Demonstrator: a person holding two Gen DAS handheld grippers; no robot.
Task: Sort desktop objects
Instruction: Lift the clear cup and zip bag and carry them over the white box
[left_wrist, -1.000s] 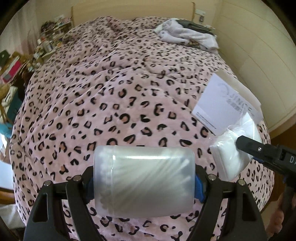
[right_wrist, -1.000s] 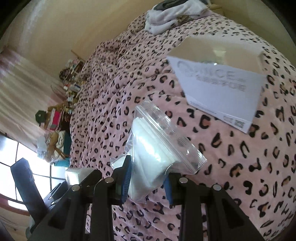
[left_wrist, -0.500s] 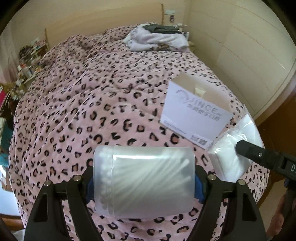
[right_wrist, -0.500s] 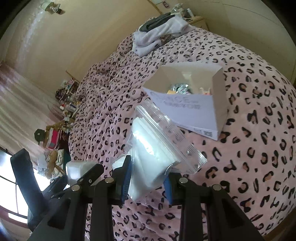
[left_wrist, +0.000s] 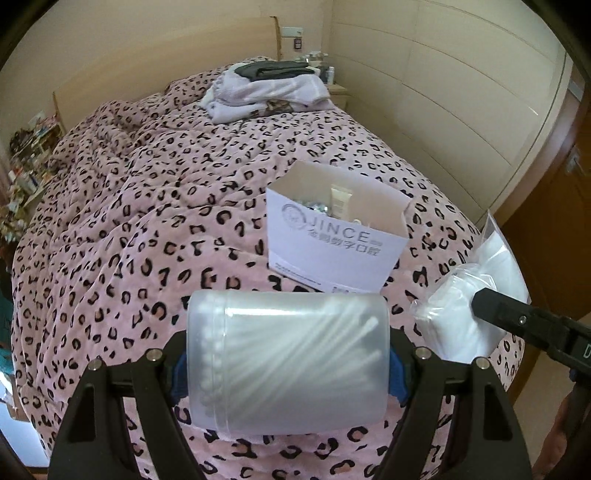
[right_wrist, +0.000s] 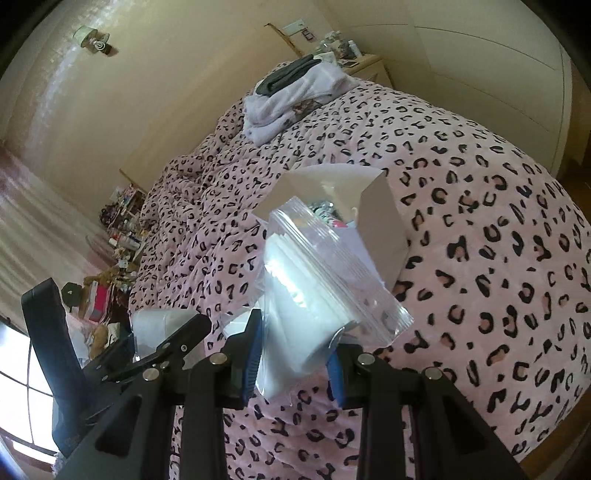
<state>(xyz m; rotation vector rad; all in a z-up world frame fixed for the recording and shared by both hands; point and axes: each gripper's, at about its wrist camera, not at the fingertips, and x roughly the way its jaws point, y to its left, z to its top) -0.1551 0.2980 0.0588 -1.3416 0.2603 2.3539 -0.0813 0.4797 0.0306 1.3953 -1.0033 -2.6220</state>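
Left wrist view shows the left gripper (left_wrist: 288, 363) clamped across the ends of a frosted swab jar (left_wrist: 287, 360), held sideways above the near end of the bed (left_wrist: 147, 206). Its jaws stand wide, spread to the jar's full length. To its right, the right gripper (right_wrist: 293, 360) has its jaws closed narrow on the lower part of a clear zip bag (right_wrist: 317, 288) of white pads; the bag's sealed end sticks up and forward.

Both loads hang short of the open white box (left_wrist: 332, 243), which sits on the bed and already holds a tube and some foil-wrapped bits. Judging by that, the step in hand is the carry to the box. Next, each load needs bringing over the box mouth and lowering before release. The jar likely has to tip end-down or line up with the opening to fit. The bag is limp, so it may catch on the rim.

Compared with a second ago, the box sits more centrally ahead of both cameras, and its inside is now visible where only its outer face showed before. Both grips look unchanged.
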